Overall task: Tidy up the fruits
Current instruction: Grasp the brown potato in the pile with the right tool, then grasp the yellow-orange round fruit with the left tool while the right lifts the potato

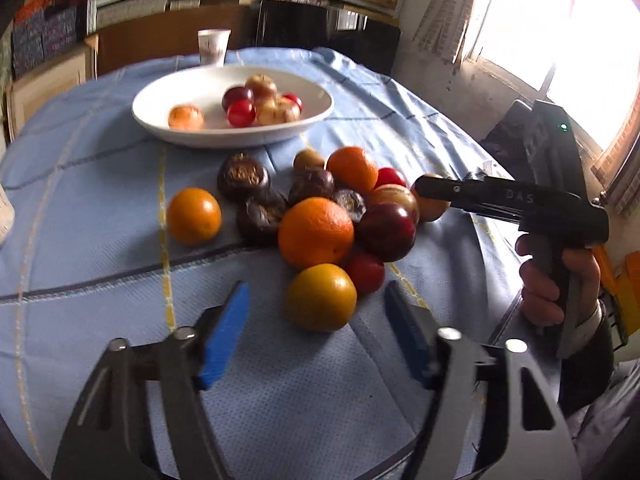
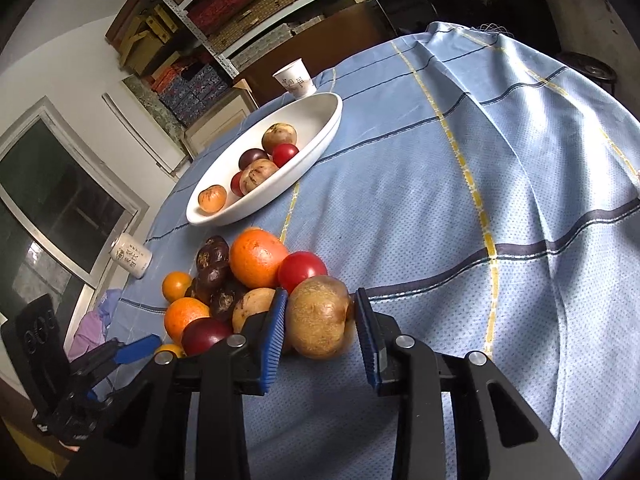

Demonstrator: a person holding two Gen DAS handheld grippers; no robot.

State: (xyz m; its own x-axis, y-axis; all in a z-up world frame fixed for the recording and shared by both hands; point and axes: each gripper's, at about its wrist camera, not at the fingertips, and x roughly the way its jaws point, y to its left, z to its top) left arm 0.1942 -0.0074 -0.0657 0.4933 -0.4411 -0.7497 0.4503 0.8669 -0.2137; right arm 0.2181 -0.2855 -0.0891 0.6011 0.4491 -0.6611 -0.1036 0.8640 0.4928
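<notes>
A pile of oranges, red fruits and dark brown fruits (image 1: 320, 208) lies on the blue cloth. A white oval bowl (image 1: 160, 100) behind it holds several fruits. My left gripper (image 1: 316, 312) is open, its blue pads either side of a yellow-orange fruit (image 1: 321, 297) at the pile's near edge. My right gripper (image 2: 322, 320) has its blue pads around a tan-brown fruit (image 2: 318, 318) at the pile's right edge; the left pad touches it, the right pad stands just apart. That gripper also shows in the left wrist view (image 1: 432, 192).
A paper cup (image 1: 214, 46) stands behind the bowl. Another cup (image 2: 132, 256) lies at the table's left edge. The blue checked tablecloth (image 2: 500, 180) stretches to the right of the pile. Shelves and a window surround the table.
</notes>
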